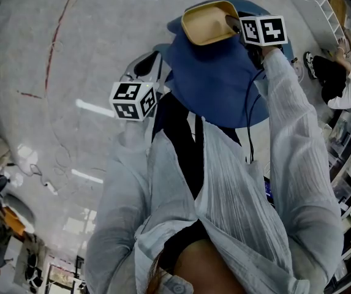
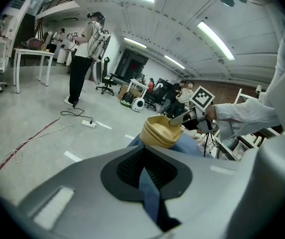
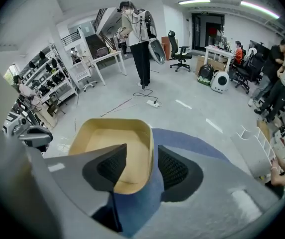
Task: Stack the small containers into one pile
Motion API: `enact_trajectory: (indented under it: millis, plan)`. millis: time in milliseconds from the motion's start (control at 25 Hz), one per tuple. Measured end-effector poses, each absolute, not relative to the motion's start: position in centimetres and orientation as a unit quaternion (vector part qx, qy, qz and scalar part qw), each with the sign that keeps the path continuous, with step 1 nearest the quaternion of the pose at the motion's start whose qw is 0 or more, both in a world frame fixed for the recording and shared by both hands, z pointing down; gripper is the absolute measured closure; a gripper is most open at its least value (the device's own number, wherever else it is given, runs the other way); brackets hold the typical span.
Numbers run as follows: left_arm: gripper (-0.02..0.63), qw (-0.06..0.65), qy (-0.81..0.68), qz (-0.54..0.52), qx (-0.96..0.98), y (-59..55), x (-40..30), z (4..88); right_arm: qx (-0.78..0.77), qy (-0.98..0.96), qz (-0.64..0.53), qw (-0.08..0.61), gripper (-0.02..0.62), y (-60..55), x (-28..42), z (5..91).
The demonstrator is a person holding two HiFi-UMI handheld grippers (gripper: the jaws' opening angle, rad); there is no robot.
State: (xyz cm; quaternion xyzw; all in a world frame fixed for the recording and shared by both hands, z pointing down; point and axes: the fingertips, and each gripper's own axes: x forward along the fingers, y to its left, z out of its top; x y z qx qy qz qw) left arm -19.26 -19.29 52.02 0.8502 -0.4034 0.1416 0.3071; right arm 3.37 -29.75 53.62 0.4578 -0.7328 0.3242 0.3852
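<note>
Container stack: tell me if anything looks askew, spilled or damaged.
Nothing stands out. The container stack sits nested on the blue cloth, rims roughly even in the left gripper view, with no spill or crack visible. The right gripper straddles the rim of the top container, jaws apart.

Stack of tan containers (image 1: 209,22) at far edge of blue-covered table (image 1: 215,84). Right gripper (image 1: 232,24) straddles stack's right wall, jaws apart, blocking that side. Table bare from stack to near edge. Left gripper (image 2: 143,164) at left edge; stack's left side open.
</note>
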Motion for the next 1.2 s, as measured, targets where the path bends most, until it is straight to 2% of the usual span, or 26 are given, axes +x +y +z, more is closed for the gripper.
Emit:
enact_trajectory:
  millis: [280, 360, 400, 640, 800, 1000, 1200]
  plan:
    - [0.591, 0.306, -0.402, 0.140, 0.852, -19.1, -19.0, 51.8, 0.471, -0.723, 0.311, 0.398, 0.165, -29.2, 4.0, 54.8]
    - [0.591, 0.307, -0.403, 0.140, 0.850, -19.1, -19.2, 51.8, 0.476, -0.722, 0.322, 0.385, 0.059, -29.0, 3.8, 55.1]
    - [0.591, 0.308, -0.404, 0.140, 0.850, -19.1, -19.5, 51.8, 0.475, -0.724, 0.329, 0.377, 0.046, -28.8, 3.5, 55.2]
    - [0.591, 0.308, -0.398, 0.138, 0.853, -19.0, -20.7, 51.7, 0.499, -0.736, 0.336, 0.311, 0.046, -27.9, 2.0, 52.9]
    - [0.592, 0.303, -0.386, 0.134, 0.861, -19.5, -20.7, 51.0, 0.534, -0.739, 0.331, 0.244, 0.133, -26.8, 1.4, 49.8]
    - [0.591, 0.282, -0.372, 0.131, 0.875, -20.0, -18.8, 49.4, 0.558, -0.747, 0.320, 0.170, 0.198, -23.7, 1.4, 46.1]
    - [0.591, 0.273, -0.371, 0.111, 0.881, -19.4, -16.1, 47.2, 0.575, -0.742, 0.320, 0.126, 0.242, -19.0, 2.9, 44.5]
